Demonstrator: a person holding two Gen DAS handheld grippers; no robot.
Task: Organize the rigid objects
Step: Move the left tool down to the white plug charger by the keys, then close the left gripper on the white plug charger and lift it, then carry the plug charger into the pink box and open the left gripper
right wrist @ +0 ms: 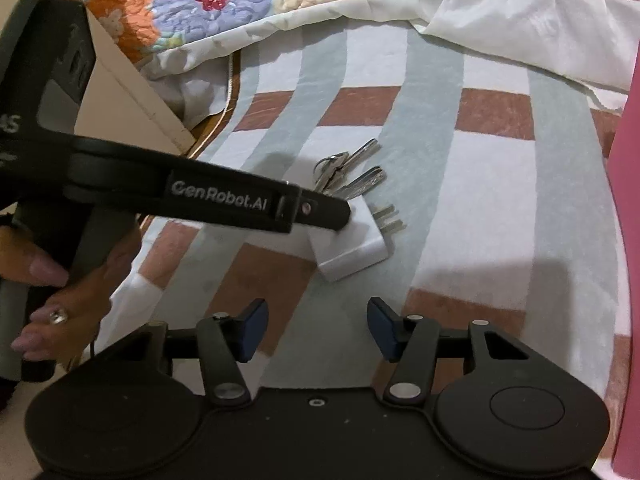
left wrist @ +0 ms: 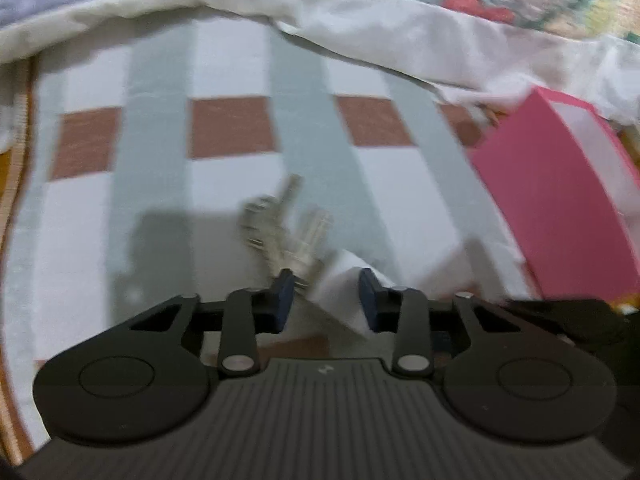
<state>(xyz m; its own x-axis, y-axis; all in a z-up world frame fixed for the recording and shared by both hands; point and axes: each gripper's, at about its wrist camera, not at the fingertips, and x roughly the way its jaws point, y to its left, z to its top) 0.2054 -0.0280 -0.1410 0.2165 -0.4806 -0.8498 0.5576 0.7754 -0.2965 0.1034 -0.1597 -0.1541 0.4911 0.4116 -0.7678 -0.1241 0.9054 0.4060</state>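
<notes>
Pickup step: left tool [left wrist: 325, 294], jaws apart, straddles the charger [left wrist: 348, 292] by the keys [left wrist: 280, 220]; next, squeeze. Right tool [right wrist: 317, 330] hangs apart, empty.

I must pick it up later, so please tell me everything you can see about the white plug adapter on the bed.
The white plug adapter is a small block with rounded edges, smooth like glossy plastic. Metal prongs stick out of one end, pointing away to the right. It lies flat on the striped bedcover, slightly turned, right beside a bunch of keys. The left gripper is open around it, one finger on each side; whether the pads press on it cannot be told. The right gripper does not touch it.
</notes>
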